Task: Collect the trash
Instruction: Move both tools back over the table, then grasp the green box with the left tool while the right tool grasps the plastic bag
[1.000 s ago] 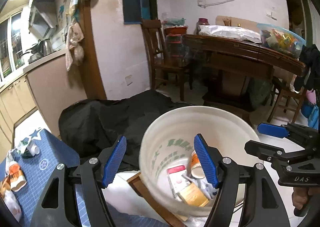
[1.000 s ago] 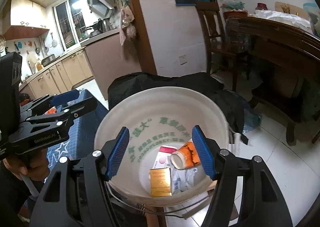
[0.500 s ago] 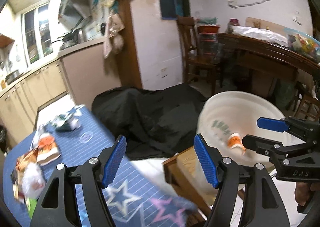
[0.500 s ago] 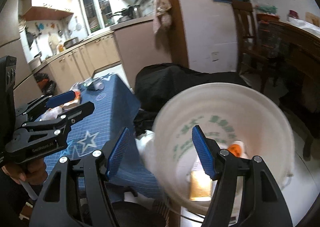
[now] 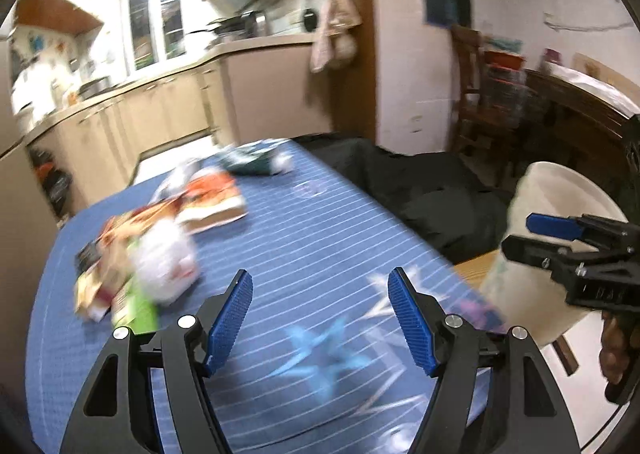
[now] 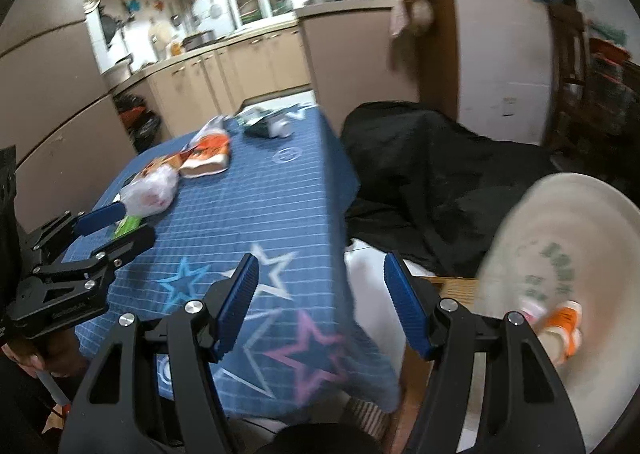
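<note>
Both grippers hang over a table under a blue cloth [image 5: 320, 238] printed with stars. The left gripper [image 5: 320, 318] has its blue pads [image 5: 228, 318] standing apart with nothing between them, only cloth beneath. The right gripper [image 6: 320, 302] is the same, jaws parted and empty, poised over the table's near corner.

The trash lies ahead and to the left of both grippers: a crumpled white plastic bag [image 6: 150, 189] with a green wrapper [image 6: 129, 222] under it, an orange snack packet [image 6: 208, 155] just beyond, and a dark green packet [image 6: 264, 123] at the far end of the cloth. All of it looks blurred.

Off to the right of the grippers, beside the table, stands a white bucket [image 6: 560, 254] with an orange-labelled bottle [image 6: 562, 324] inside. A heap of black cloth [image 6: 432, 173] lies behind it.
</note>
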The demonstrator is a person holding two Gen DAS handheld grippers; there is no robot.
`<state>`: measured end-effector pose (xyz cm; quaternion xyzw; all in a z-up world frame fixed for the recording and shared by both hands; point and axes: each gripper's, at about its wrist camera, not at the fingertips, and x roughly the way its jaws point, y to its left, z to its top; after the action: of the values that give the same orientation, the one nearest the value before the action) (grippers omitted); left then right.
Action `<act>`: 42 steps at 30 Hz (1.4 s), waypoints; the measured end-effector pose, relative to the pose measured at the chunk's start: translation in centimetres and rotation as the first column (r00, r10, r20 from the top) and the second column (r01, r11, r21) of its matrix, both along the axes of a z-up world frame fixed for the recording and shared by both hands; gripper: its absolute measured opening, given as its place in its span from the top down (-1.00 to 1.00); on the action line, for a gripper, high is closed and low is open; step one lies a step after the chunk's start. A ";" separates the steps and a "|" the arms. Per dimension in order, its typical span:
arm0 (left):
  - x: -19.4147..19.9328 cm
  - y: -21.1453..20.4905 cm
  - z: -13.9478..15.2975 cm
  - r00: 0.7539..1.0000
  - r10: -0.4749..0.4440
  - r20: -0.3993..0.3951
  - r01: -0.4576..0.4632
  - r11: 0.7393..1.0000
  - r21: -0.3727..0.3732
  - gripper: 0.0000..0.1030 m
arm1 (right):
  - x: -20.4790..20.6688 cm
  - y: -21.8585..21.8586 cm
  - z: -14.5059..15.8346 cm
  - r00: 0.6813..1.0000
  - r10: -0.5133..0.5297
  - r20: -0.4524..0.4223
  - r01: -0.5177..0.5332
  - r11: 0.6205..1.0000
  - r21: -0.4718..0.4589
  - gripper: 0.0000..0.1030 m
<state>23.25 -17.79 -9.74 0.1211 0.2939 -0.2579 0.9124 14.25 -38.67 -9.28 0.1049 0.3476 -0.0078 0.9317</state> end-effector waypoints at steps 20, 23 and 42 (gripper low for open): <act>7.9 14.6 -4.6 0.914 0.390 -0.115 -0.389 0.921 0.034 -0.62 | 13.3 14.0 2.0 0.929 0.370 -0.001 -0.370 0.929 0.019 -0.61; 9.6 14.5 -5.3 0.904 0.389 -0.176 -0.389 0.920 0.037 -0.62 | 16.3 15.7 2.1 0.911 0.412 -0.029 -0.410 0.910 0.066 -0.61; 10.9 15.0 -5.6 0.894 0.379 -0.241 -0.391 0.920 -0.005 0.10 | 24.6 17.6 -4.5 0.830 0.508 -0.231 -0.435 0.848 0.304 0.27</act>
<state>34.18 -2.77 -15.39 0.0047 0.4108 -0.0926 0.9070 38.88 -21.09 -13.82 0.1239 0.4993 0.2497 0.8203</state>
